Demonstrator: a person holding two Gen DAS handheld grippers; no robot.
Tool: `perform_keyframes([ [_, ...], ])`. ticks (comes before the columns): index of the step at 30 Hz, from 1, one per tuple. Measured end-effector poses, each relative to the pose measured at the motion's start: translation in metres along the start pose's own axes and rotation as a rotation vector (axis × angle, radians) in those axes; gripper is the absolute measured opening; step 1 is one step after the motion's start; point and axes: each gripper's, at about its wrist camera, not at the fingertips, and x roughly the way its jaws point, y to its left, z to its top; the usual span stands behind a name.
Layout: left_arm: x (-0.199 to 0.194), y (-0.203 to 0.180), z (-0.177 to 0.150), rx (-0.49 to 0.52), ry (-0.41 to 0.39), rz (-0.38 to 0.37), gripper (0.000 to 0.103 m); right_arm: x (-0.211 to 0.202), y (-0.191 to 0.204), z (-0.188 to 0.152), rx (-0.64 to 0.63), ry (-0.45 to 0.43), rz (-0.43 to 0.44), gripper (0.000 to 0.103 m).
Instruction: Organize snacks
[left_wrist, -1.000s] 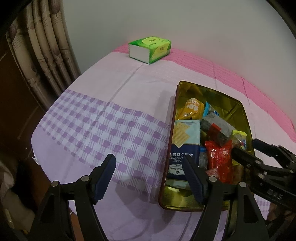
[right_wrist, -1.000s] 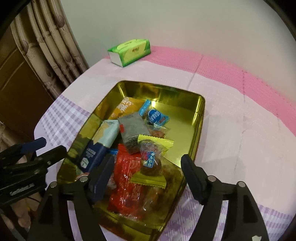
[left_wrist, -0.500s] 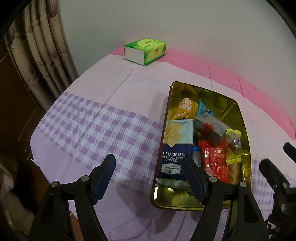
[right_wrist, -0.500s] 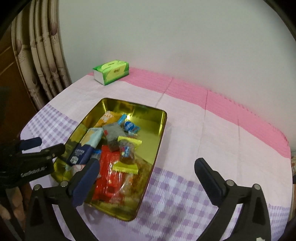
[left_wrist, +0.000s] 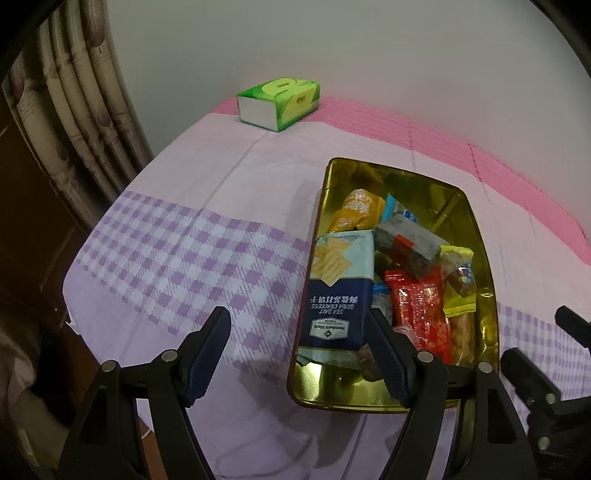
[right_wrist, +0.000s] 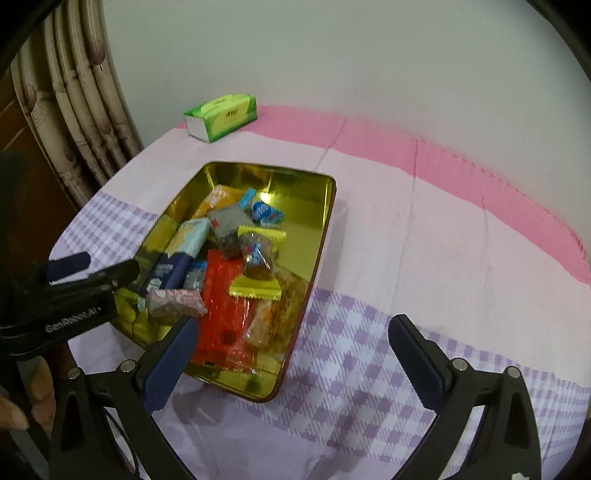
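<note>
The right tool (right_wrist: 293, 356) has pulled back from over the gold tin (right_wrist: 325, 236) and spread its jaws wide; it now hangs empty over the checked cloth (right_wrist: 369, 354) beside it.

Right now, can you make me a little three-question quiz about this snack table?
1. True or false: the gold tin holds the snacks.
2. What colour is the tissue box by the wall? A red, B green, C black.
3. Fill in: the right claw is ____ and grips nothing.

Key: 1 true. 2 B. 3 open; it stands over the checked cloth, beside the tin's near corner. The cracker pack lies inside the tin too.
</note>
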Motion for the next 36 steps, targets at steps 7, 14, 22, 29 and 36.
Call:
perform_keyframes([
  [7, 0.000, -0.006, 0.000, 0.022, 0.002, -0.010, 0.075, 0.006, 0.001, -0.006, -0.012, 0.032, -0.005, 0.102],
  [14, -0.001, -0.007, 0.000, 0.031, -0.002, -0.012, 0.075, 0.012, 0.008, -0.009, -0.035, 0.053, 0.010, 0.102],
  [22, 0.001, -0.006, 0.000, 0.026, 0.003, -0.016, 0.075, 0.019, 0.010, -0.011, -0.039, 0.079, 0.007, 0.102],
  [29, 0.003, -0.005, -0.001, 0.026, 0.005, -0.019, 0.075, 0.024, 0.012, -0.011, -0.048, 0.098, 0.015, 0.102],
  [36, 0.004, -0.005, -0.001, 0.024, 0.006, -0.015, 0.075, 0.027, 0.013, -0.012, -0.050, 0.109, 0.012, 0.102],
])
